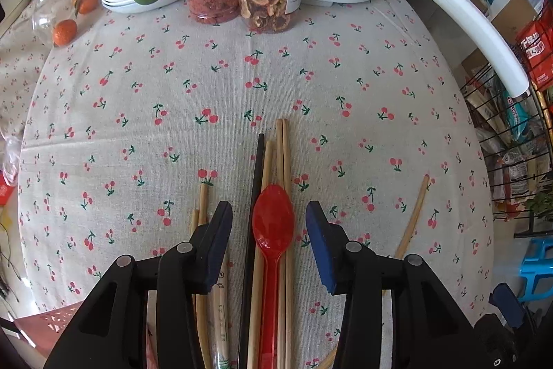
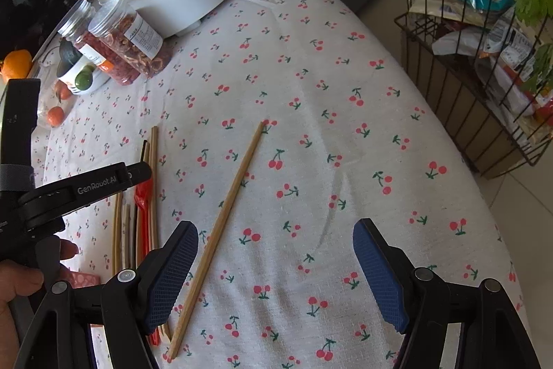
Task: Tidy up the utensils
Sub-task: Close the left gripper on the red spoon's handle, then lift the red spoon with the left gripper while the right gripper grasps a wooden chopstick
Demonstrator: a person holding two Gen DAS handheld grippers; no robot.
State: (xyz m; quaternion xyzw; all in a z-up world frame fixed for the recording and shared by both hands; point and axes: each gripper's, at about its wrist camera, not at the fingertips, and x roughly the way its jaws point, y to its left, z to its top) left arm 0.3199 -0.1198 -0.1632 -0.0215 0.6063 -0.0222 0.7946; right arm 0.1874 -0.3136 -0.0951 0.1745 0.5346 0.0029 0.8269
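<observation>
A glossy red plastic spoon (image 1: 273, 223) is lying bowl-up toward twelve o'clock, resting on top of a bundle of wooden chopsticks (image 1: 282, 154) that is running six to twelve in the left wrist view. One black chopstick (image 1: 256, 168) is sitting along the bundle's nine o'clock side. More pale chopsticks (image 1: 203, 206) are lying farther toward nine. A lone wooden chopstick (image 2: 221, 227) is lying apart, slanting toward one o'clock.

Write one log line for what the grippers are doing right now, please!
left gripper: open over red spoon | right gripper: open, empty | lone chopstick: lying apart on tablecloth
</observation>
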